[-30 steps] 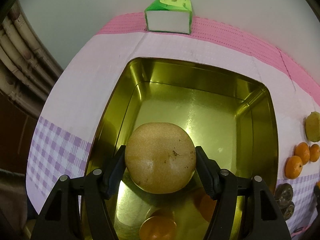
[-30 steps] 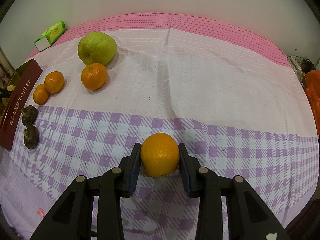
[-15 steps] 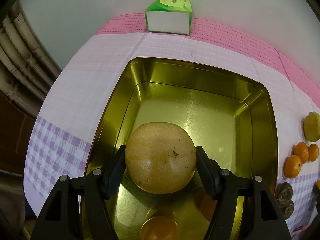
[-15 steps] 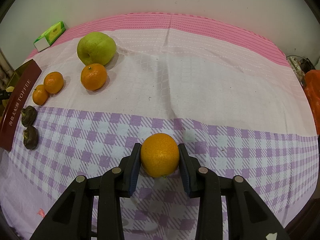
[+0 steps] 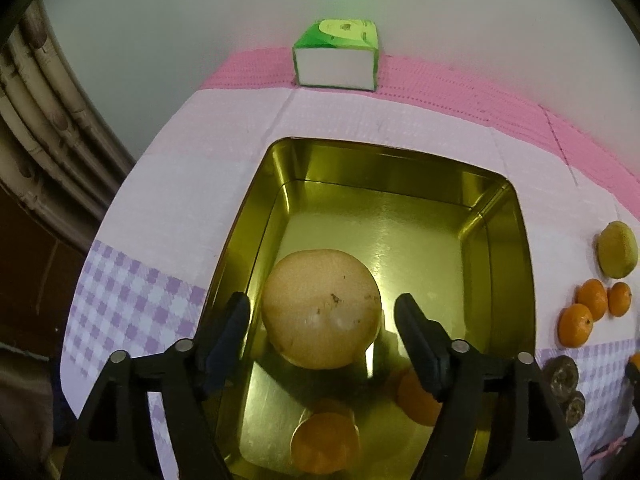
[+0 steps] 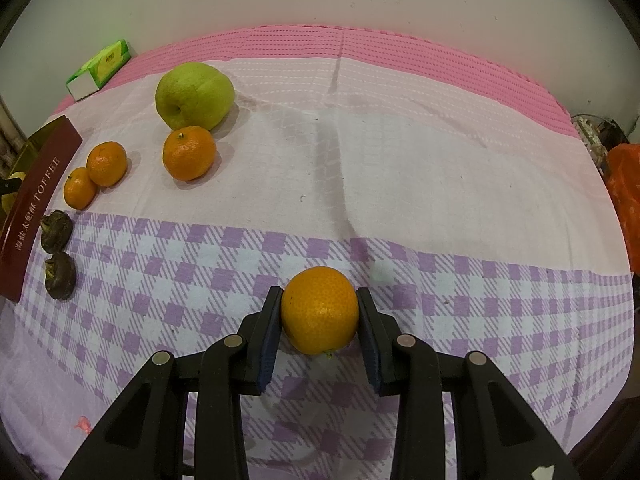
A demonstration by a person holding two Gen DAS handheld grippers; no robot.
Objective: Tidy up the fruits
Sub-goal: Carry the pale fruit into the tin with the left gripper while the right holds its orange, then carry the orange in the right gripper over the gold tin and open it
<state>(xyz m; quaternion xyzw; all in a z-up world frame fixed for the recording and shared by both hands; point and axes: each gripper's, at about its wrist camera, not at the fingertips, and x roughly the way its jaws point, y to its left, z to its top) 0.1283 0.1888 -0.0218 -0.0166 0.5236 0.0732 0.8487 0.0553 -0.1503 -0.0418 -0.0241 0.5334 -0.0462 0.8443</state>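
Note:
In the left wrist view a tan round pear [image 5: 320, 308] lies in the gold tin [image 5: 500, 240], beside two oranges [image 5: 325, 438]. My left gripper [image 5: 322, 340] is open around the pear, with gaps on both sides. In the right wrist view my right gripper [image 6: 319, 322] is shut on an orange [image 6: 319, 310] just above the checked cloth. A green pear [image 6: 194, 95], three oranges [image 6: 189, 153] and two dark brown fruits [image 6: 56, 225] lie on the cloth at the left, next to the tin's red side [image 6: 30, 208].
A green and white carton [image 5: 336, 58] stands at the back by the wall, beyond the tin. The table's left edge drops off beside pipes [image 5: 48, 120]. An orange bag [image 6: 626, 184] sits at the far right.
My left gripper has opened and let go of the tan pear, which now rests in the tin. The right gripper still holds its orange in the same place.

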